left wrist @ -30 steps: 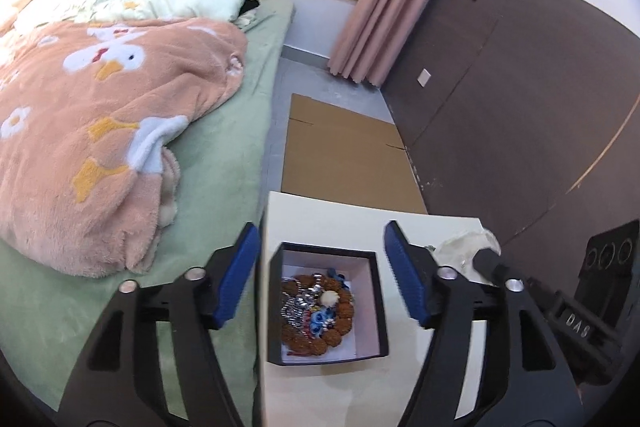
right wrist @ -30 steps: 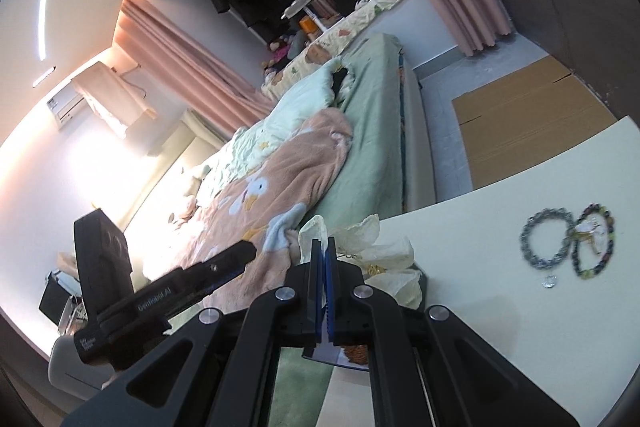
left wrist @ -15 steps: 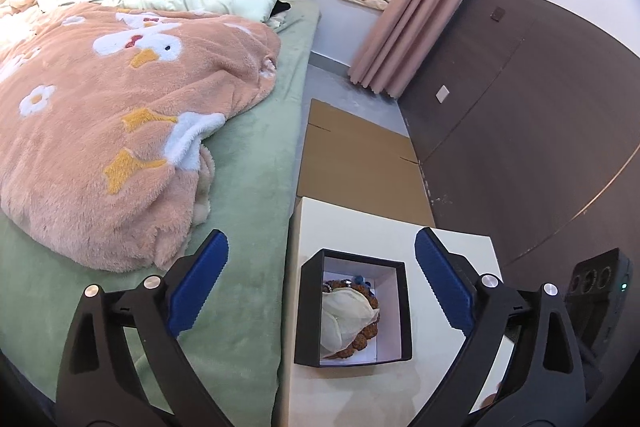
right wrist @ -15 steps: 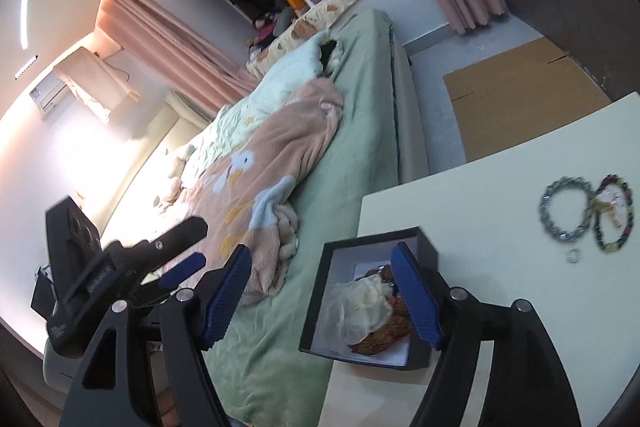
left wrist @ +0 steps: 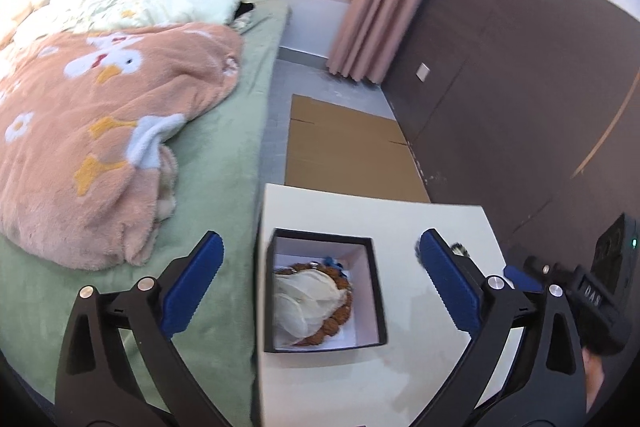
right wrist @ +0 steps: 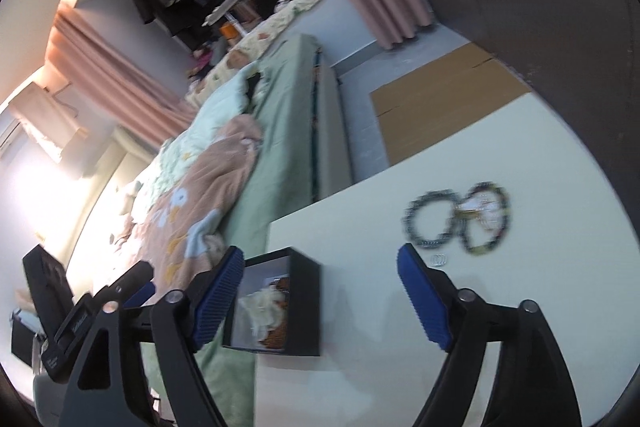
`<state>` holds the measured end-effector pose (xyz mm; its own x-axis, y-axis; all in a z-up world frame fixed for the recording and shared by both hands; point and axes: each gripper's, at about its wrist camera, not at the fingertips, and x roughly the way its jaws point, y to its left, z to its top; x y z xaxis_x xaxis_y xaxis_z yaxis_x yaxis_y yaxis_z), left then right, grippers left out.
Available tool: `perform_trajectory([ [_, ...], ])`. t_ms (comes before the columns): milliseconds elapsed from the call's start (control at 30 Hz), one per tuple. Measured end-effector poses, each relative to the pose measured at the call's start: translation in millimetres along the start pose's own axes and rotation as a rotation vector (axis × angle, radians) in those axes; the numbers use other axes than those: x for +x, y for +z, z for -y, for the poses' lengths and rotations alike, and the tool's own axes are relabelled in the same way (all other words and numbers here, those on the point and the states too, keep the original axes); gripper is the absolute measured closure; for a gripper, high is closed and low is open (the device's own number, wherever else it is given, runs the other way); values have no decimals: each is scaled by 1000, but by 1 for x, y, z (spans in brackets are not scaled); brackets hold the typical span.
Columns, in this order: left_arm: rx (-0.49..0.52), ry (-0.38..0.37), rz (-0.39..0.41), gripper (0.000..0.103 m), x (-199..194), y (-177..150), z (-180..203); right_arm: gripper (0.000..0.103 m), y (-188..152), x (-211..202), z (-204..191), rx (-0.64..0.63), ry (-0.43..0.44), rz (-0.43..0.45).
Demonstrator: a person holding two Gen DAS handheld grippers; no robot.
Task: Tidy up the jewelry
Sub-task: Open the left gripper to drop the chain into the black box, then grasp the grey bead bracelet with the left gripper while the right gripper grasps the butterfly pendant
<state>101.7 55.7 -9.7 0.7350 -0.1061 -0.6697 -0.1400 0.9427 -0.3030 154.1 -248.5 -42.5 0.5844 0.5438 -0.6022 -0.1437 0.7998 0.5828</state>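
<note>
A black box (left wrist: 379, 287) with a white inside stands at the left edge of the white table (left wrist: 360, 211). In it a cream pouch (left wrist: 308, 301) lies over a brown bead bracelet (left wrist: 332, 327). My left gripper (left wrist: 320, 241) hovers near the box, jaws opening wide on either side of it, pads clear of its walls. My right gripper (right wrist: 322, 257) is also opening, with nothing between its fingers, and the box (right wrist: 308, 307) sits by its left finger. Two bead bracelets (right wrist: 432, 223) (right wrist: 486, 219) and a small ring (right wrist: 439, 259) lie on the table ahead of it.
A bed with a green sheet (left wrist: 224, 187) and a pink blanket (left wrist: 100, 131) runs along the table's left edge. Flat cardboard (left wrist: 344, 147) lies on the floor beyond the table. A dark panelled wall (left wrist: 520, 87) stands on the right.
The right gripper, shut on the cream pouch a second ago, let it go into the box and swung right toward the bracelets. Both grippers have opened wide.
</note>
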Motion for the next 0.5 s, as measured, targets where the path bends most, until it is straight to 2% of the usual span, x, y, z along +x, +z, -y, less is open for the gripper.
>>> perform_trajectory([
  [100, 38, -8, -20, 5, 7, -4, 20, 16, 4, -11, 21, 37, -43, 10],
  [300, 127, -37, -60, 5, 23, -9, 62, 15, 11, -16, 55, 117, -116, -7],
  [400, 157, -57, -80, 5, 30, -9, 78, 21, 14, -17, 71, 160, -145, -24],
  [500, 181, -68, -100, 5, 38, -8, 93, 33, 17, -13, 87, 203, -160, -47],
])
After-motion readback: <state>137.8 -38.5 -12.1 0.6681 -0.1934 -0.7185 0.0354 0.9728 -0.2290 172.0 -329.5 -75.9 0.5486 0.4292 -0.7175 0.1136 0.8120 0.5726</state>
